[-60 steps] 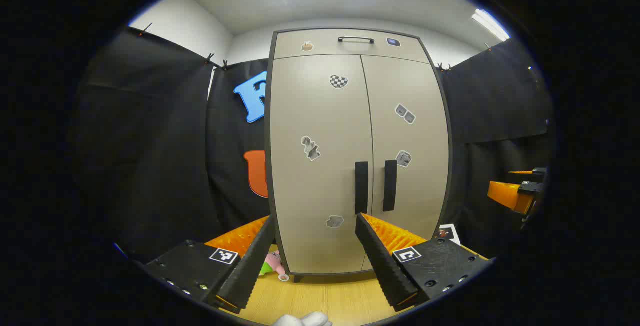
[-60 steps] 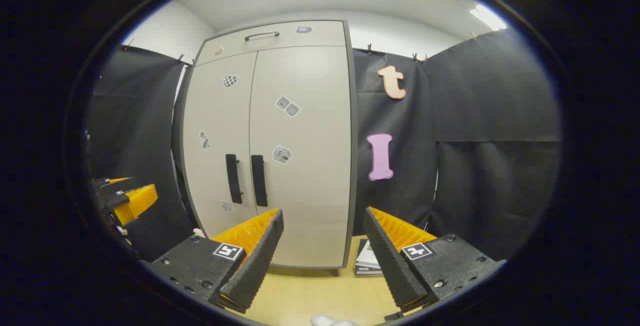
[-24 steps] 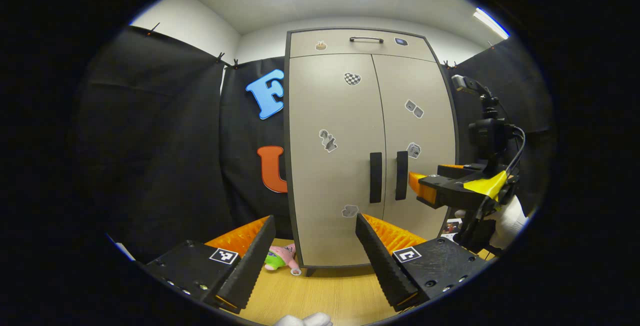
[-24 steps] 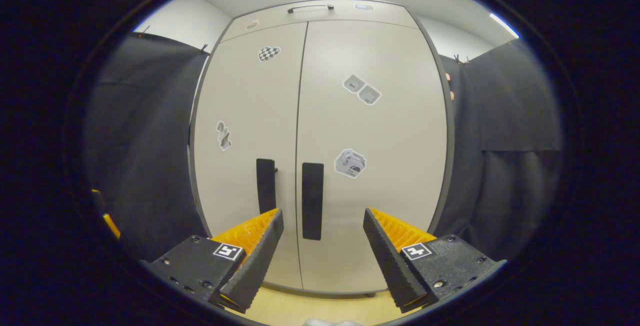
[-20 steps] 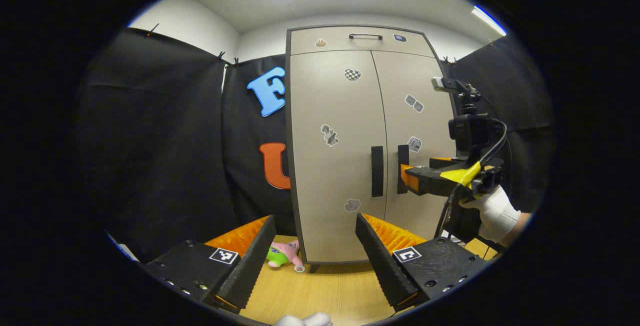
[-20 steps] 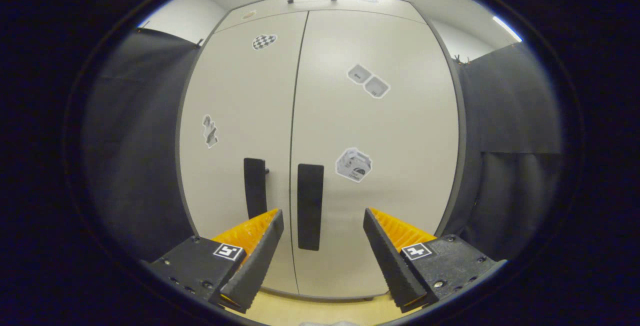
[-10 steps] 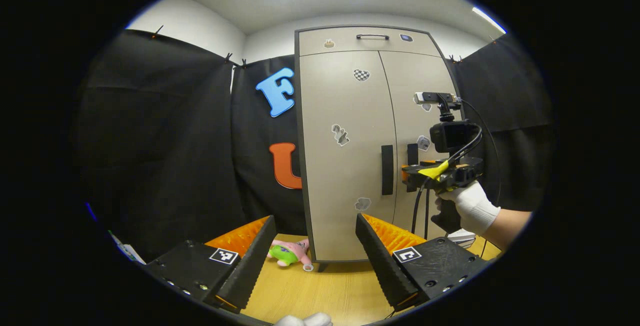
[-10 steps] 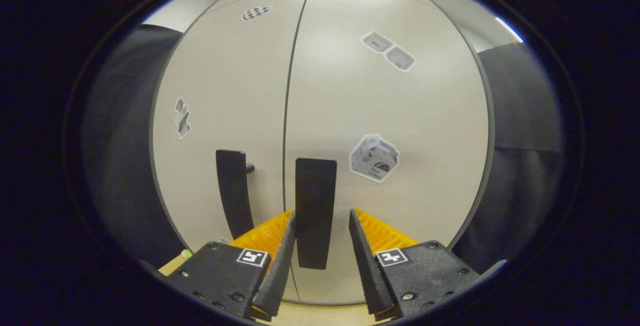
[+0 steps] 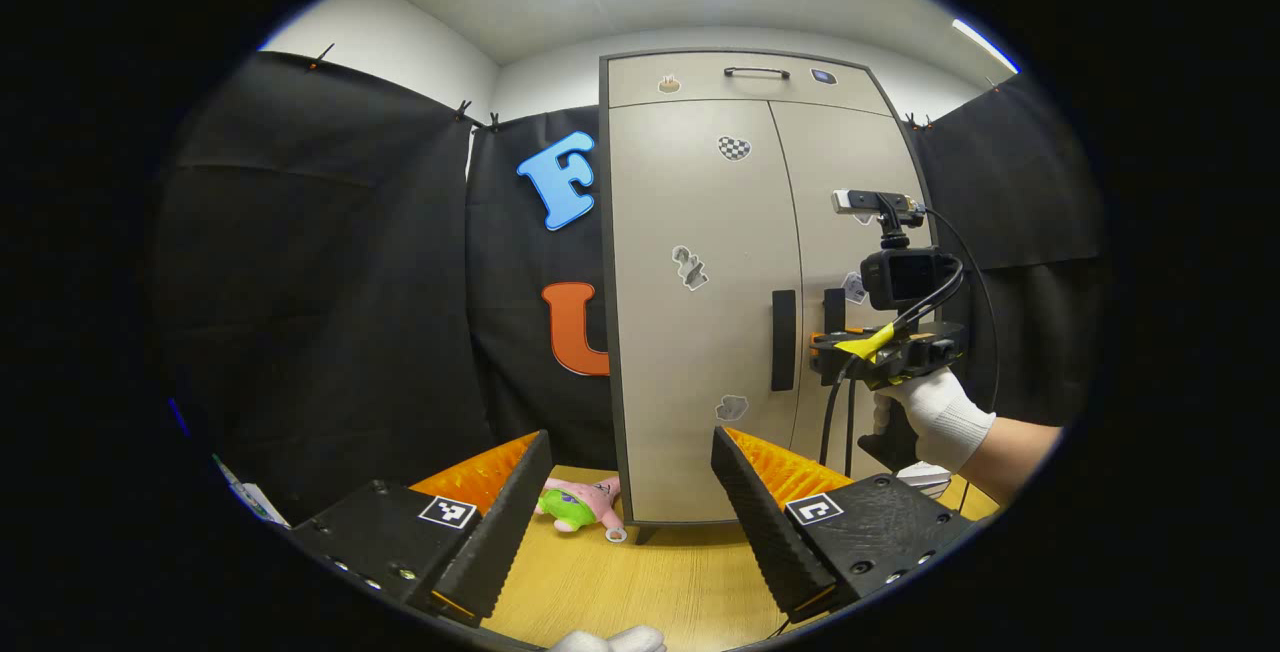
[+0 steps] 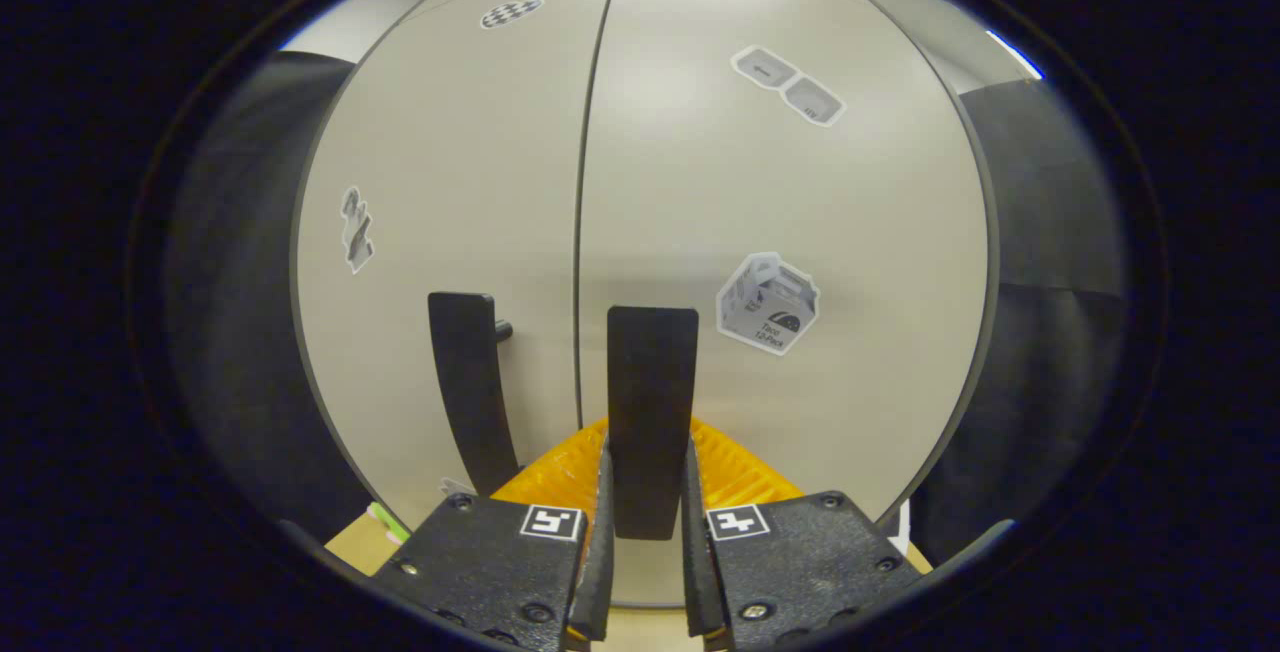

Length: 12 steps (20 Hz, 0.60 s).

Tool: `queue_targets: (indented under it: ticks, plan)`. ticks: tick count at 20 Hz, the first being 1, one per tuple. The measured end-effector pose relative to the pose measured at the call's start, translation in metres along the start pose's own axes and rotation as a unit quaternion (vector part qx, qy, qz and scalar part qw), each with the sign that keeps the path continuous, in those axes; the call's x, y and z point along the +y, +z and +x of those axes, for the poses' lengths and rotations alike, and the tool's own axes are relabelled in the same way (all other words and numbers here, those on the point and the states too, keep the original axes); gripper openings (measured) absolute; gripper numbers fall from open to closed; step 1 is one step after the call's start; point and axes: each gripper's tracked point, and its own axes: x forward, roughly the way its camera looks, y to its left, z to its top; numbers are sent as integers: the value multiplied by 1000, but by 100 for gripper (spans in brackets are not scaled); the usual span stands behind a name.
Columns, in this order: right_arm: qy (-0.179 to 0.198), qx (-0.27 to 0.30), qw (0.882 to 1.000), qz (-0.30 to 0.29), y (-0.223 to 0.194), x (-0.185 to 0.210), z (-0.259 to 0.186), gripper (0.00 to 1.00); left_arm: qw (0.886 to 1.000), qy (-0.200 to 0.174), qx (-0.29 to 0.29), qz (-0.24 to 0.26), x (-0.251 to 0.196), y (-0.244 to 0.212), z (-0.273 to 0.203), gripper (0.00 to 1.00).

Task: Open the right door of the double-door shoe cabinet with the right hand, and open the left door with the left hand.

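Note:
The beige shoe cabinet [image 9: 700, 262] stands upright with both doors closed. In the right gripper view its right door [image 10: 800, 212] carries a black vertical handle [image 10: 650, 402], and my right gripper [image 10: 645, 502] is shut on that handle, a finger pressing each side. The left door's black handle [image 10: 465, 382] stands just beside it. In the left gripper view my left gripper [image 9: 630, 462] is open and well back from the cabinet, with the left door [image 9: 690, 232] and its handle [image 9: 783, 340] ahead. The right gripper [image 9: 835, 347], held by a white-gloved hand [image 9: 935, 412], sits at the right handle [image 9: 833, 307].
A pink and green plush toy [image 9: 578, 505] lies on the wooden floor [image 9: 640, 582] at the cabinet's left foot. A drawer with a black handle [image 9: 757, 72] tops the cabinet. Papers [image 9: 925, 474] lie on the floor to the right.
My right gripper moved in to the right door's handle and closed on it. The left gripper stayed open and drifted slightly, so the cabinet sits further right in its view.

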Motion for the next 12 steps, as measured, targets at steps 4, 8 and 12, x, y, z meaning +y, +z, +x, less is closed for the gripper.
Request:
queue_targets:
  ticks: [4, 8, 12]
  plan:
    - [12, 0, 1000, -8, -1, -1, -1, 24, 1000, -6, -2, -6, -1, 0, -2, 96]
    - [24, 1, 1000, -8, -1, 0, -9, 20, 1000, -11, -5, -11, -2, 1, -9, 96]
    - [38, 7, 999, -4, -3, -3, -23, 17, 1000, -18, -10, -14, -1, 4, -15, 96]
